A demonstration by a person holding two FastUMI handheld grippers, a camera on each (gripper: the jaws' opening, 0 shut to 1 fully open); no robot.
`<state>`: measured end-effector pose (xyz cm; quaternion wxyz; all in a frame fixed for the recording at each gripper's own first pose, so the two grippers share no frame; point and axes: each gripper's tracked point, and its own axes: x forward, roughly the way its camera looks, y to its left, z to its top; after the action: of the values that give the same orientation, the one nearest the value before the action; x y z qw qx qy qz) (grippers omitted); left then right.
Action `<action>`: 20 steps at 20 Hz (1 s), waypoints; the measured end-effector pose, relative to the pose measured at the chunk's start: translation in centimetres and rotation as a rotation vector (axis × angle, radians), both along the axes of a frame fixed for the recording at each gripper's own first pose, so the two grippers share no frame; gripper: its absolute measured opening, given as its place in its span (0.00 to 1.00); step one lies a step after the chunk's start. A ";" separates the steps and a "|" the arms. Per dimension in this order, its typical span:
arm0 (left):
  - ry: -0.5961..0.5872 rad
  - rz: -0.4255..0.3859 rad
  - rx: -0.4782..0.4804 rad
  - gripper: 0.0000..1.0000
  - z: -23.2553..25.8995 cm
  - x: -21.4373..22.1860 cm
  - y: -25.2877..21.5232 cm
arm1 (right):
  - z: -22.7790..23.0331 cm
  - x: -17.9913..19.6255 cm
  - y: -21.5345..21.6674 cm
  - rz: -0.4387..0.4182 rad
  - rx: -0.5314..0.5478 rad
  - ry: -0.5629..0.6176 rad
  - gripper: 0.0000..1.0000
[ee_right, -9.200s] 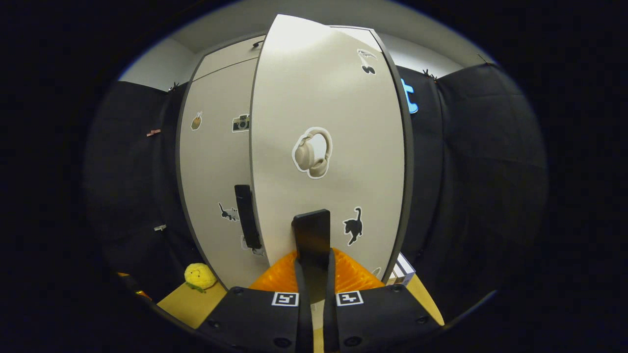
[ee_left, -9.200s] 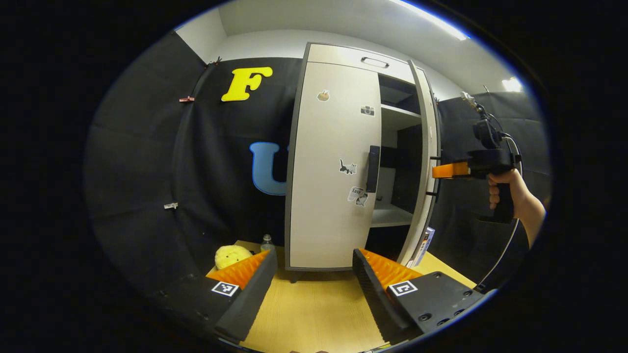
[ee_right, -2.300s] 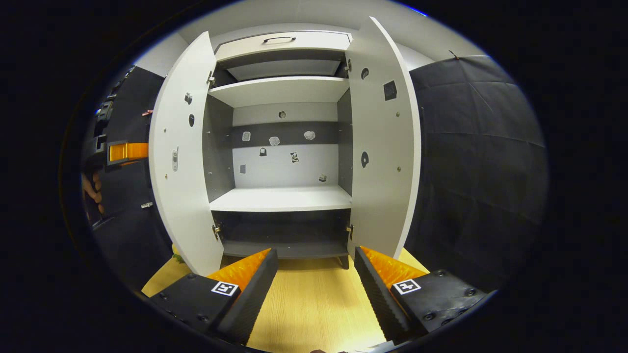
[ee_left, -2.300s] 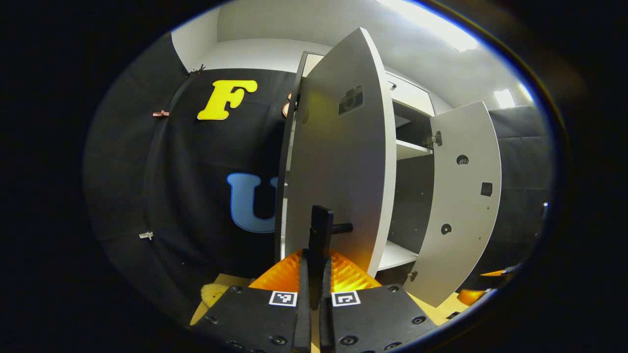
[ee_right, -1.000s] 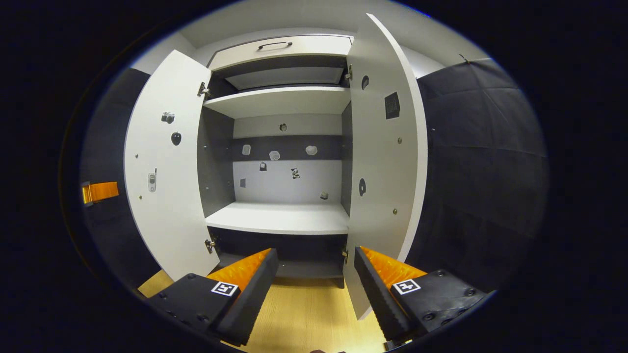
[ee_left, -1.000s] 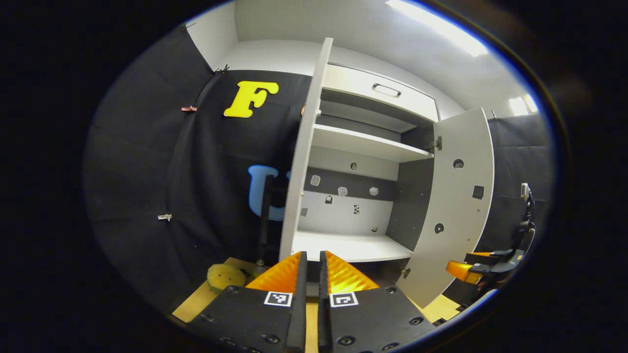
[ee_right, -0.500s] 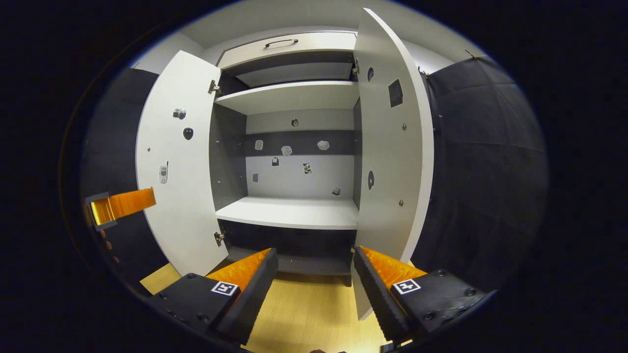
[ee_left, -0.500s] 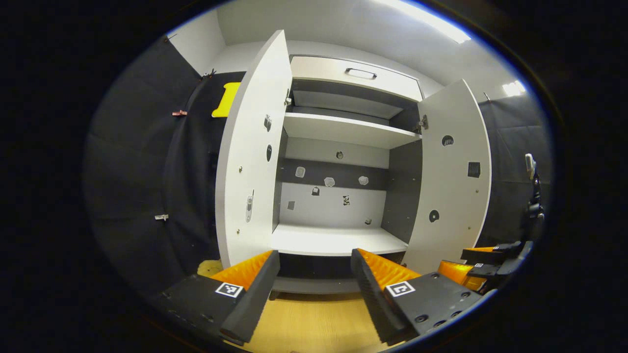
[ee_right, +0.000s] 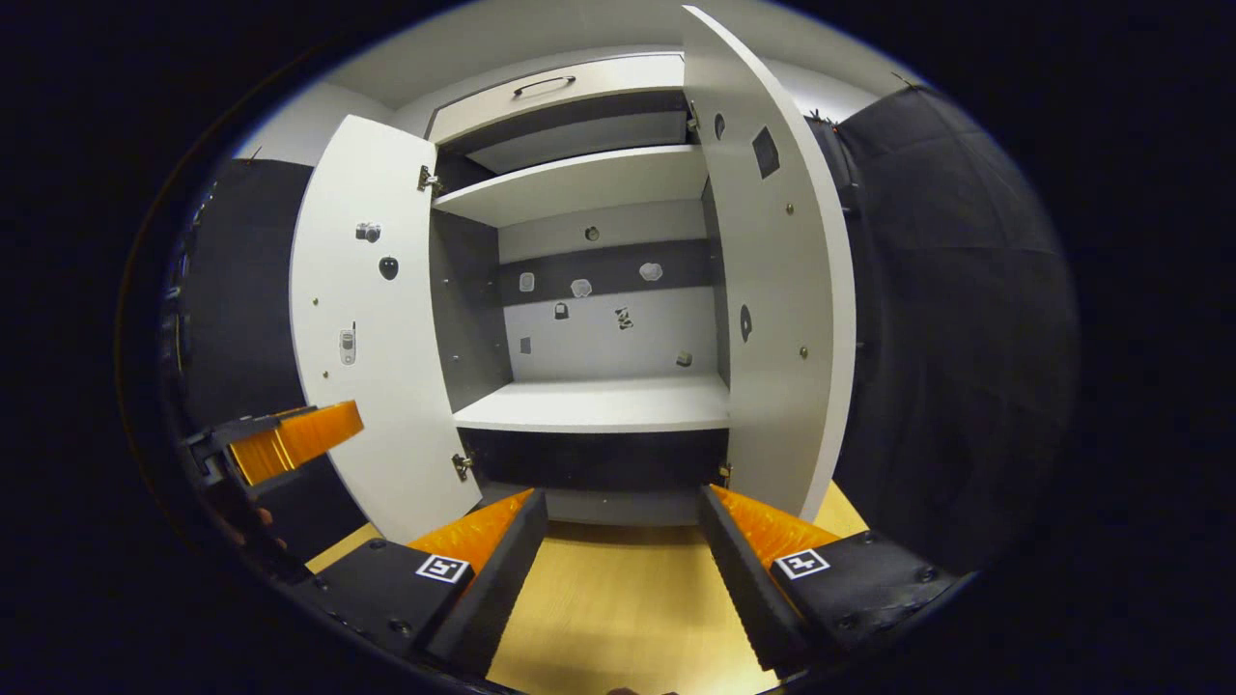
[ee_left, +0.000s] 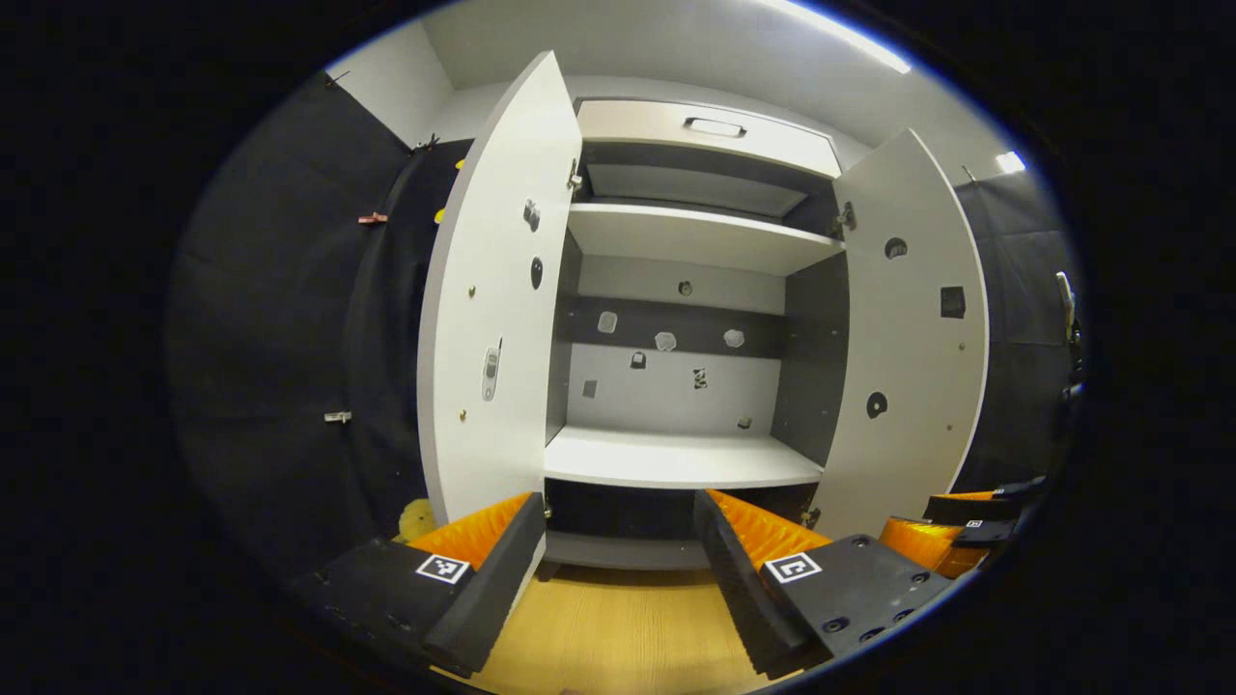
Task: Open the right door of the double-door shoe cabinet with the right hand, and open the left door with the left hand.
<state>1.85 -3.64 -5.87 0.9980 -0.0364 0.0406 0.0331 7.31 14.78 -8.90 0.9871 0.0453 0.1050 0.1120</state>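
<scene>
We've got the left door [ee_left: 488, 319] and right door [ee_left: 912, 328] of the shoe cabinet [ee_left: 676, 290] swung wide. Left gripper [ee_left: 618, 560] and right gripper [ee_right: 618, 555] hang spread, empty; a door could drift shut unheld.

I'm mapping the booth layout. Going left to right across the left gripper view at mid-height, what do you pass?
Booth wall → open left door → cabinet's back panel → open right door → booth wall again.

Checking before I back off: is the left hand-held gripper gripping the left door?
No, the left hand-held gripper is open, short of the left door.
</scene>
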 end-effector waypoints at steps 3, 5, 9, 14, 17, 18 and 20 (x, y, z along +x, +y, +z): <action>0.002 -0.010 0.005 0.95 -0.1 -0.1 -0.6 | -0.1 0.1 -0.4 -0.006 -0.008 -0.004 0.99; -0.002 -0.023 0.023 0.95 -0.1 -0.2 -0.8 | -0.1 0.1 -0.5 -0.011 0.007 -0.006 0.99; -0.008 -0.033 0.049 0.95 0.1 -0.5 -1.1 | -0.5 -0.2 -0.7 -0.011 0.010 0.005 0.98; -0.012 -0.060 0.059 0.95 0.1 -0.7 -2.3 | 0.0 -0.4 -1.1 -0.022 0.004 -0.014 0.98; -0.016 -0.067 0.062 0.95 0.3 -0.7 -2.3 | 0.0 -0.6 -1.1 -0.022 0.000 -0.016 0.98; -0.018 -0.069 0.060 0.95 0.4 -0.6 -2.4 | 0.0 -0.7 -1.1 -0.019 -0.002 -0.016 0.98; -0.022 -0.070 0.054 0.95 0.5 -0.7 -2.5 | 0.2 -0.9 -1.0 -0.014 -0.007 -0.021 0.98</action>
<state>1.14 -6.13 -5.38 0.9995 -0.0081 0.0302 -0.0009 6.44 13.74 -8.73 0.9891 0.0415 0.0947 0.1050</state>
